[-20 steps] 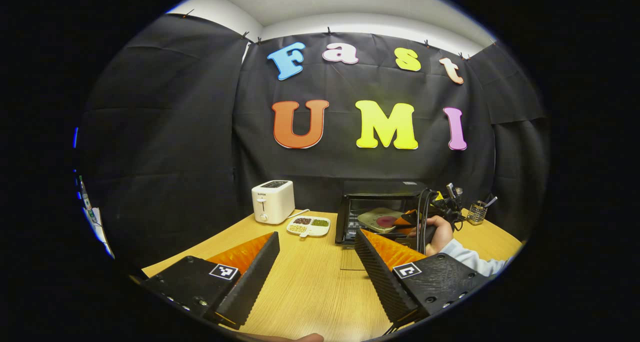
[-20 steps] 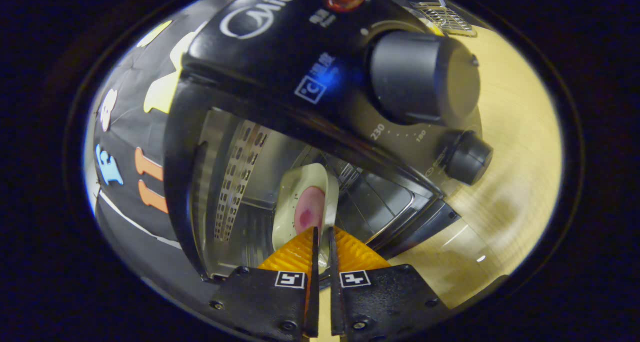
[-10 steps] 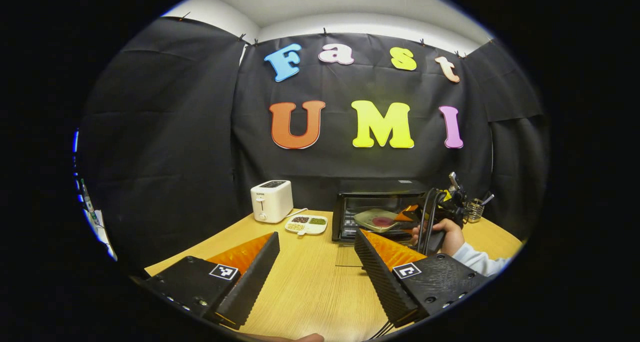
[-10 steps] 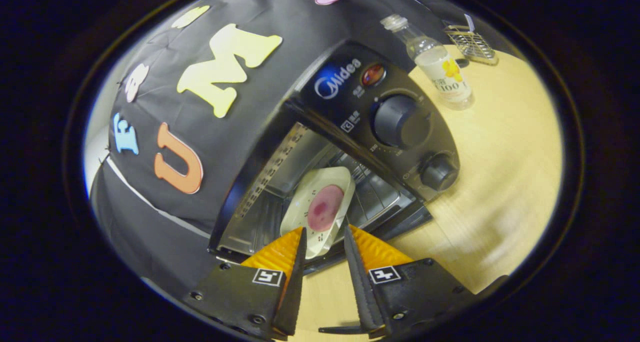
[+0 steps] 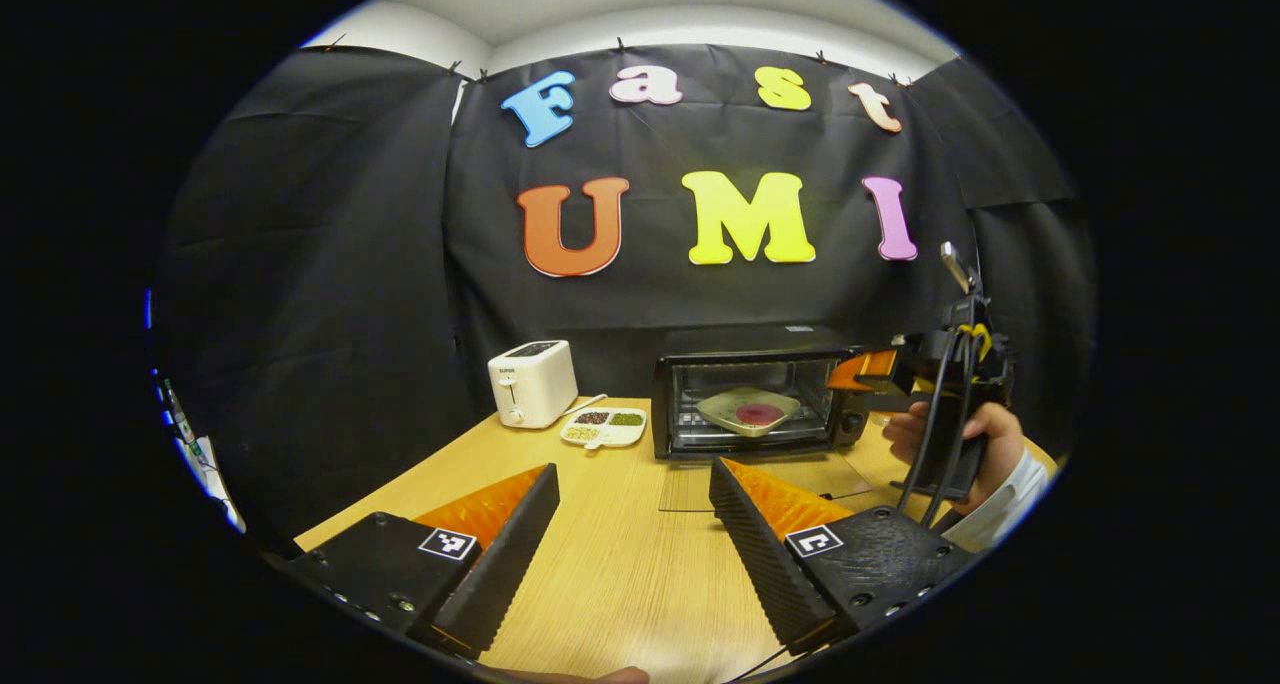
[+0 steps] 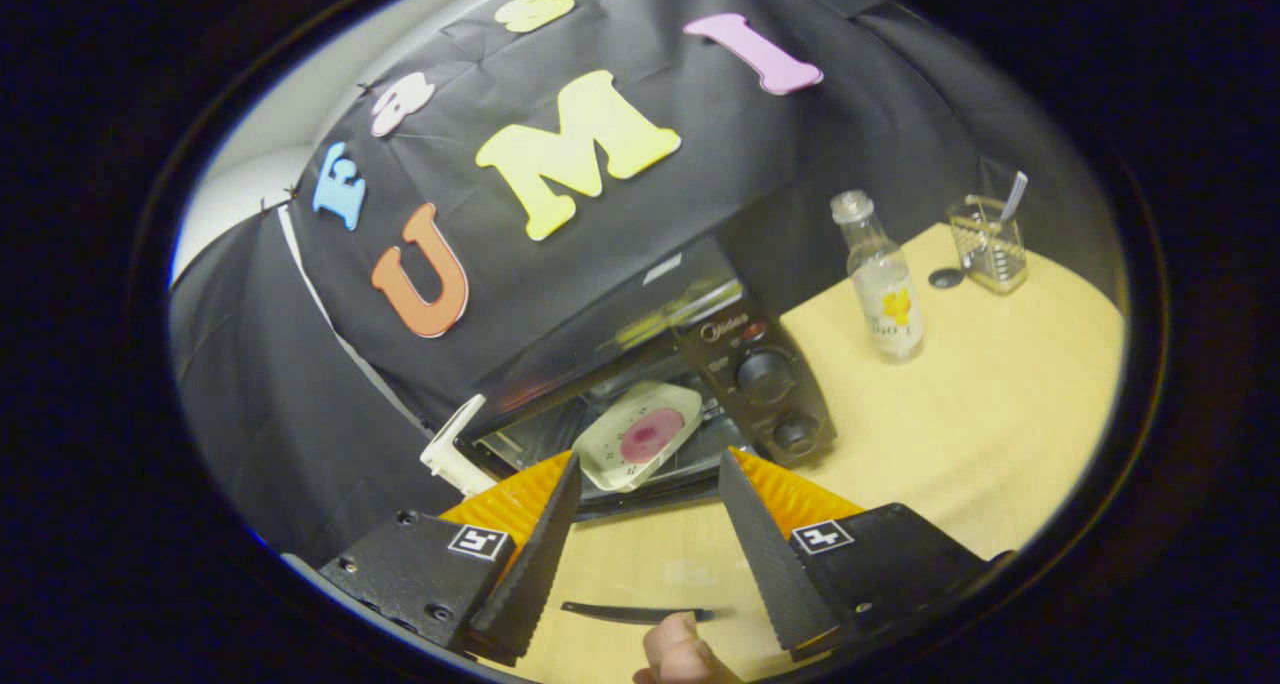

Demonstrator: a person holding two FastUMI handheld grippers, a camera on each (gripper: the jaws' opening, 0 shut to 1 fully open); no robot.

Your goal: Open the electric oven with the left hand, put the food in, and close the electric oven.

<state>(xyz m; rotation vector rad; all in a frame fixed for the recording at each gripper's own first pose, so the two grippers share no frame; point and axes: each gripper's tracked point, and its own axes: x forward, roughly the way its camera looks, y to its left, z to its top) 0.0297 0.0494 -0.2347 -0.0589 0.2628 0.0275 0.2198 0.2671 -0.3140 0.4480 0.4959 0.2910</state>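
On the desk (image 5: pixel 620 564), the oven (image 5: pixel 752 392) stands open with the plate of food (image 5: pixel 748 410) resting on its rack.

Both pairs of tongs hang over the wood with nothing between them: the left tongs (image 5: pixel 634 524) are spread wide, low over the desk and well apart from the oven, and the right tongs (image 6: pixel 648 509) are spread too, held off the oven's front with the plate (image 6: pixel 640 436) showing in the gap beyond them. From the left gripper view, a hand (image 5: pixel 985 439) in a pale sleeve grips the right tongs (image 5: pixel 865 369) to the right of the oven, beside its knobs. The glass door (image 5: pixel 765 484) lies flat, folded down. A toaster (image 5: pixel 532 383) and a small divided dish (image 5: pixel 603 426) sit to the oven's left; a bottle (image 6: pixel 882 279) and a wire holder (image 6: pixel 990 246) sit on its other side.
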